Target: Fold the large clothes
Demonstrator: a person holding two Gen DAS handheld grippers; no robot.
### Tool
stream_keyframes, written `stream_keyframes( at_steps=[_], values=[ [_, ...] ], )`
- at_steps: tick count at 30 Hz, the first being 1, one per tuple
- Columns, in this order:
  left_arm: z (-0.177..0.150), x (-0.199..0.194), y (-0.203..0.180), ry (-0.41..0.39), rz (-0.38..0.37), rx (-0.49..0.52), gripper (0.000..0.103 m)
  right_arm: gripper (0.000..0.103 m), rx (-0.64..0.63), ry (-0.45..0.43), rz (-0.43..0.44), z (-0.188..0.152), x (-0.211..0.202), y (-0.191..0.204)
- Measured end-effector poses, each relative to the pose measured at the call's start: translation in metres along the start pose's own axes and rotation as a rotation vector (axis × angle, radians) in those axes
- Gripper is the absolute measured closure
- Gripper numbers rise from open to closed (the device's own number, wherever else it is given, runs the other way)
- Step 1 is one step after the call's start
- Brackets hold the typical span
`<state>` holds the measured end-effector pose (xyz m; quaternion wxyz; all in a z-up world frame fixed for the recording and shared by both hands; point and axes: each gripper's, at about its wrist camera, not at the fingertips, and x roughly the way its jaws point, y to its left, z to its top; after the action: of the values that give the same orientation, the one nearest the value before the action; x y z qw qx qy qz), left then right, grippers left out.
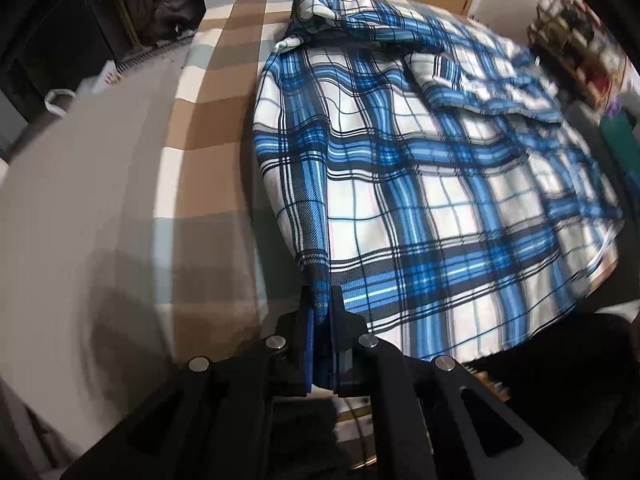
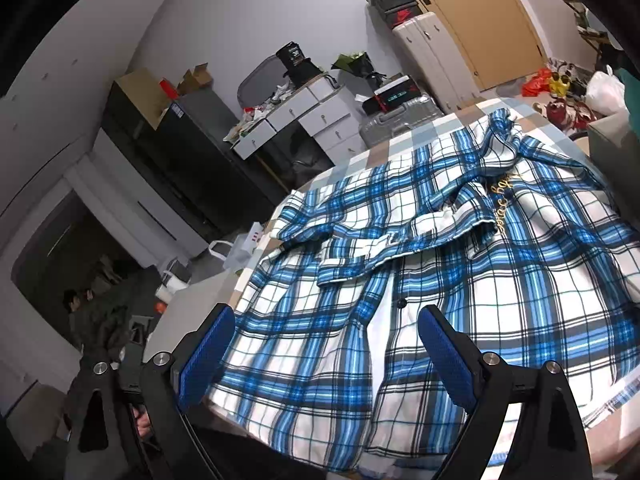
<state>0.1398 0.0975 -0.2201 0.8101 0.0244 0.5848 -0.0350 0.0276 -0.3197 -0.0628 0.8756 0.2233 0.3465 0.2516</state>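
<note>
The shirt (image 1: 420, 184), a blue-and-white plaid garment, lies spread on a bed (image 1: 208, 128) with a tan, white and grey checked cover.

Left hand-held gripper (image 1: 322, 304): jaws closed to a narrow slit, pinching a fold at the shirt's near left edge. The cloth rises from the pinch and runs ahead and to the right of the fingers. The bare cover lies to the left of this gripper. The collar end of the shirt is far ahead, near the far edge of the bed.

Right hand-held gripper (image 2: 326, 344): jaws wide apart, nothing between the blue pads (image 2: 448, 356). The pads do not press on the cloth. The shirt's hem region lies directly ahead of and below the fingers, with the button placket (image 2: 384, 320) running forward between them. A sleeve (image 2: 384, 236) is folded across the shirt further ahead. Gold script (image 2: 502, 204) shows on the cloth ahead and to the right.

Beyond the bed, ahead and to the left of the right gripper, stand white drawers (image 2: 304, 116) and a suitcase (image 2: 396, 120).
</note>
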Motion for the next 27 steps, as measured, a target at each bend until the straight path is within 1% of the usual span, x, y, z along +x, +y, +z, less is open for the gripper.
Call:
stream_keyframes(
  at_steps=[1,3,4,7,9,10,11,12,13,14,15,17,18,19,20,21,22,23,24,26,27],
  values=[
    [-0.001,0.003,-0.005,0.011,0.065,0.042,0.101,0.009,-0.002,0.002,-0.002,0.0,0.001,0.0],
    [-0.001,0.011,-0.008,0.025,0.167,0.089,0.101,0.009,-0.004,0.009,-0.008,0.0,0.002,0.0],
    [-0.002,0.013,-0.009,0.028,0.171,0.092,0.101,0.009,-0.005,0.013,-0.012,0.001,0.003,0.0],
    [0.001,0.01,-0.006,0.004,0.142,0.074,0.1,0.009,0.008,0.011,-0.021,0.002,0.0,-0.007],
    [0.001,0.007,-0.001,-0.004,0.118,0.058,0.093,0.009,0.033,0.001,-0.011,0.006,-0.007,-0.016],
    [0.001,0.007,0.0,-0.004,0.107,0.054,0.081,0.009,0.045,0.005,-0.017,0.01,-0.014,-0.024],
    [0.002,0.01,0.0,-0.008,0.093,0.05,0.063,0.009,0.048,0.015,-0.037,0.012,-0.022,-0.031],
    [0.002,0.01,0.004,-0.015,0.077,0.043,0.052,0.009,0.04,0.027,-0.054,0.014,-0.028,-0.037],
    [0.005,0.011,0.006,-0.029,0.067,0.032,0.041,0.009,0.019,0.051,-0.101,0.017,-0.038,-0.046],
    [0.006,0.012,0.01,-0.045,0.049,0.021,0.041,0.009,-0.004,0.072,-0.167,0.019,-0.05,-0.056],
    [0.01,0.015,0.01,-0.043,0.03,0.014,0.041,0.009,-0.016,0.082,-0.211,0.019,-0.057,-0.061],
    [0.014,0.022,0.014,-0.015,-0.025,-0.016,0.041,0.009,-0.04,0.121,-0.351,0.019,-0.072,-0.085],
    [0.013,0.025,0.014,-0.008,-0.041,-0.026,0.041,0.009,-0.049,0.141,-0.436,0.017,-0.078,-0.097],
    [0.014,0.029,0.014,0.005,-0.056,-0.038,0.041,0.009,-0.058,0.179,-0.485,0.016,-0.079,-0.11],
    [0.015,0.032,0.014,0.015,-0.057,-0.045,0.041,0.009,-0.054,0.22,-0.493,0.014,-0.078,-0.122],
    [0.016,0.036,0.014,0.018,-0.056,-0.048,0.041,0.009,-0.032,0.278,-0.527,0.011,-0.074,-0.139],
    [0.017,0.04,0.015,0.025,-0.048,-0.043,0.041,0.011,-0.036,0.297,-0.558,0.009,-0.072,-0.146],
    [0.017,0.043,0.015,0.038,-0.025,-0.04,0.041,0.013,-0.085,0.317,-0.598,0.005,-0.067,-0.147],
    [0.016,0.045,0.014,0.047,-0.001,-0.041,0.041,0.012,-0.115,0.33,-0.625,0.002,-0.063,-0.146],
    [0.016,0.047,0.014,0.047,0.002,-0.035,0.041,0.011,-0.219,0.383,-0.693,-0.008,-0.045,-0.14],
    [0.017,0.048,0.014,0.047,0.001,-0.035,0.041,0.011,-0.251,0.402,-0.723,-0.012,-0.04,-0.138]
  ],
)
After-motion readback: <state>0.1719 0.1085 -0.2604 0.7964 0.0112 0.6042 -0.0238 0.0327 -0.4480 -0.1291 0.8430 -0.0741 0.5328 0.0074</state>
